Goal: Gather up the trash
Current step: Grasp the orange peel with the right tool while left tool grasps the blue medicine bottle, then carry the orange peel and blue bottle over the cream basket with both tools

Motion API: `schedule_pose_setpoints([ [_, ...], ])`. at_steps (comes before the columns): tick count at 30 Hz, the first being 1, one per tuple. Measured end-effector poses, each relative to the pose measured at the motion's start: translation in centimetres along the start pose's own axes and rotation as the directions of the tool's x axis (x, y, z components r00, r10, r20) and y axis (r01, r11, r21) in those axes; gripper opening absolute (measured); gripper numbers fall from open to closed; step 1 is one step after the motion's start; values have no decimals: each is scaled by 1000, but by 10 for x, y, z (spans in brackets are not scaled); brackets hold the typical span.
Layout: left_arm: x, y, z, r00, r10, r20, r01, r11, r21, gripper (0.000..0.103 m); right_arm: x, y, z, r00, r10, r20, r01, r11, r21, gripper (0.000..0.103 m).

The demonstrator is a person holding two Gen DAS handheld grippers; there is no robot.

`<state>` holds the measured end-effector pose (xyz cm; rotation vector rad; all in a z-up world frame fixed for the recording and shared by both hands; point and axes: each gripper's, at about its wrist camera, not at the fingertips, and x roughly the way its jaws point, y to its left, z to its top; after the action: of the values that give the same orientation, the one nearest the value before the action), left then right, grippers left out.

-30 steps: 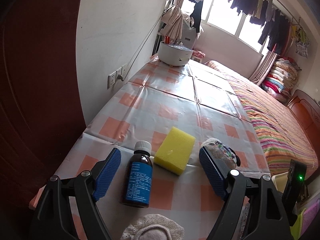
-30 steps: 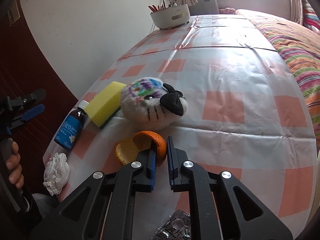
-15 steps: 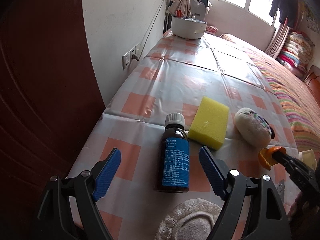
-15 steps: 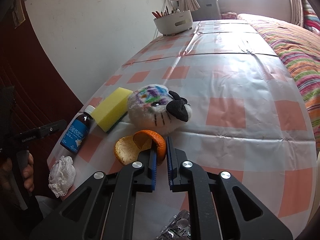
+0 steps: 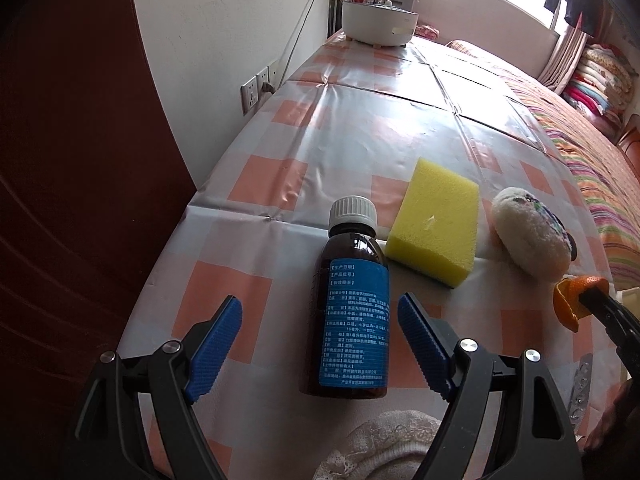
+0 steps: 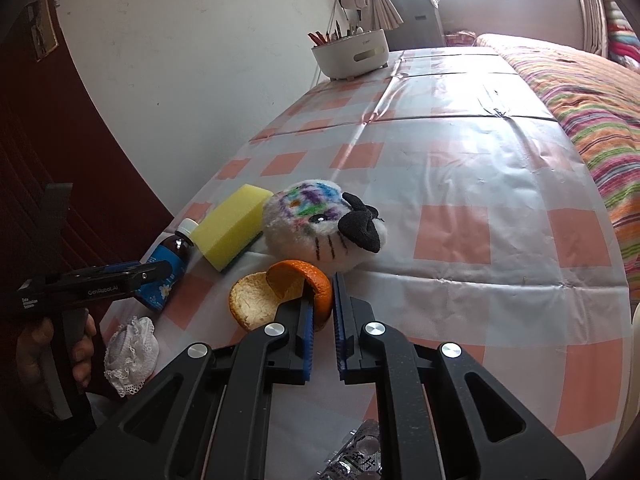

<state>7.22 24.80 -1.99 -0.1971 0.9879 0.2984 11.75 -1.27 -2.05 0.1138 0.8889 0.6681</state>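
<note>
Orange peel, edge perhaps claw-hidden

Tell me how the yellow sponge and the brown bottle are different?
The yellow sponge is a bright, soft-looking block; the brown bottle is dark, round and shiny. The bottle has a white cap and a blue label; the sponge is plain. The bottle lies between the open left gripper's fingers; the sponge lies beyond them. Both lie on the checked tablecloth.

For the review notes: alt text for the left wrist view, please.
The open left gripper hangs over a brown medicine bottle lying on a checked tablecloth. Beyond it lie a yellow sponge and a plush toy; at right, the right gripper pinches orange peel.
</note>
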Motion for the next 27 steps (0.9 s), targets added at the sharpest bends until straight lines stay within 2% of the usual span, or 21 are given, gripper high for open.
schedule_pose_setpoints([
  [2, 4, -1, 0, 1000, 1, -10, -1, 1000, 4, 75, -2, -1, 0, 1000, -2, 10, 2, 1000, 2, 8],
  [5, 12, -1, 0, 999, -9, -33, 10, 1000, 4, 65, -5, -1, 2, 1000, -2, 21, 1, 1000, 3, 8],
  [10, 19, 0, 1, 999, -12, -37, 12, 1000, -5, 45, -6, 1, 1, 1000, 0, 27, 0, 1000, -4, 8],
  [21, 5, 0, 6, 999, -14, 51, 16, 1000, -24, 42, -13, -3, 1, 999, 0, 49, -1, 1000, 10, 8],
  [27, -10, -6, 11, 993, -41, 108, 44, 999, -27, 41, -17, -7, 2, 998, -6, 59, 5, 1000, 18, 8],
])
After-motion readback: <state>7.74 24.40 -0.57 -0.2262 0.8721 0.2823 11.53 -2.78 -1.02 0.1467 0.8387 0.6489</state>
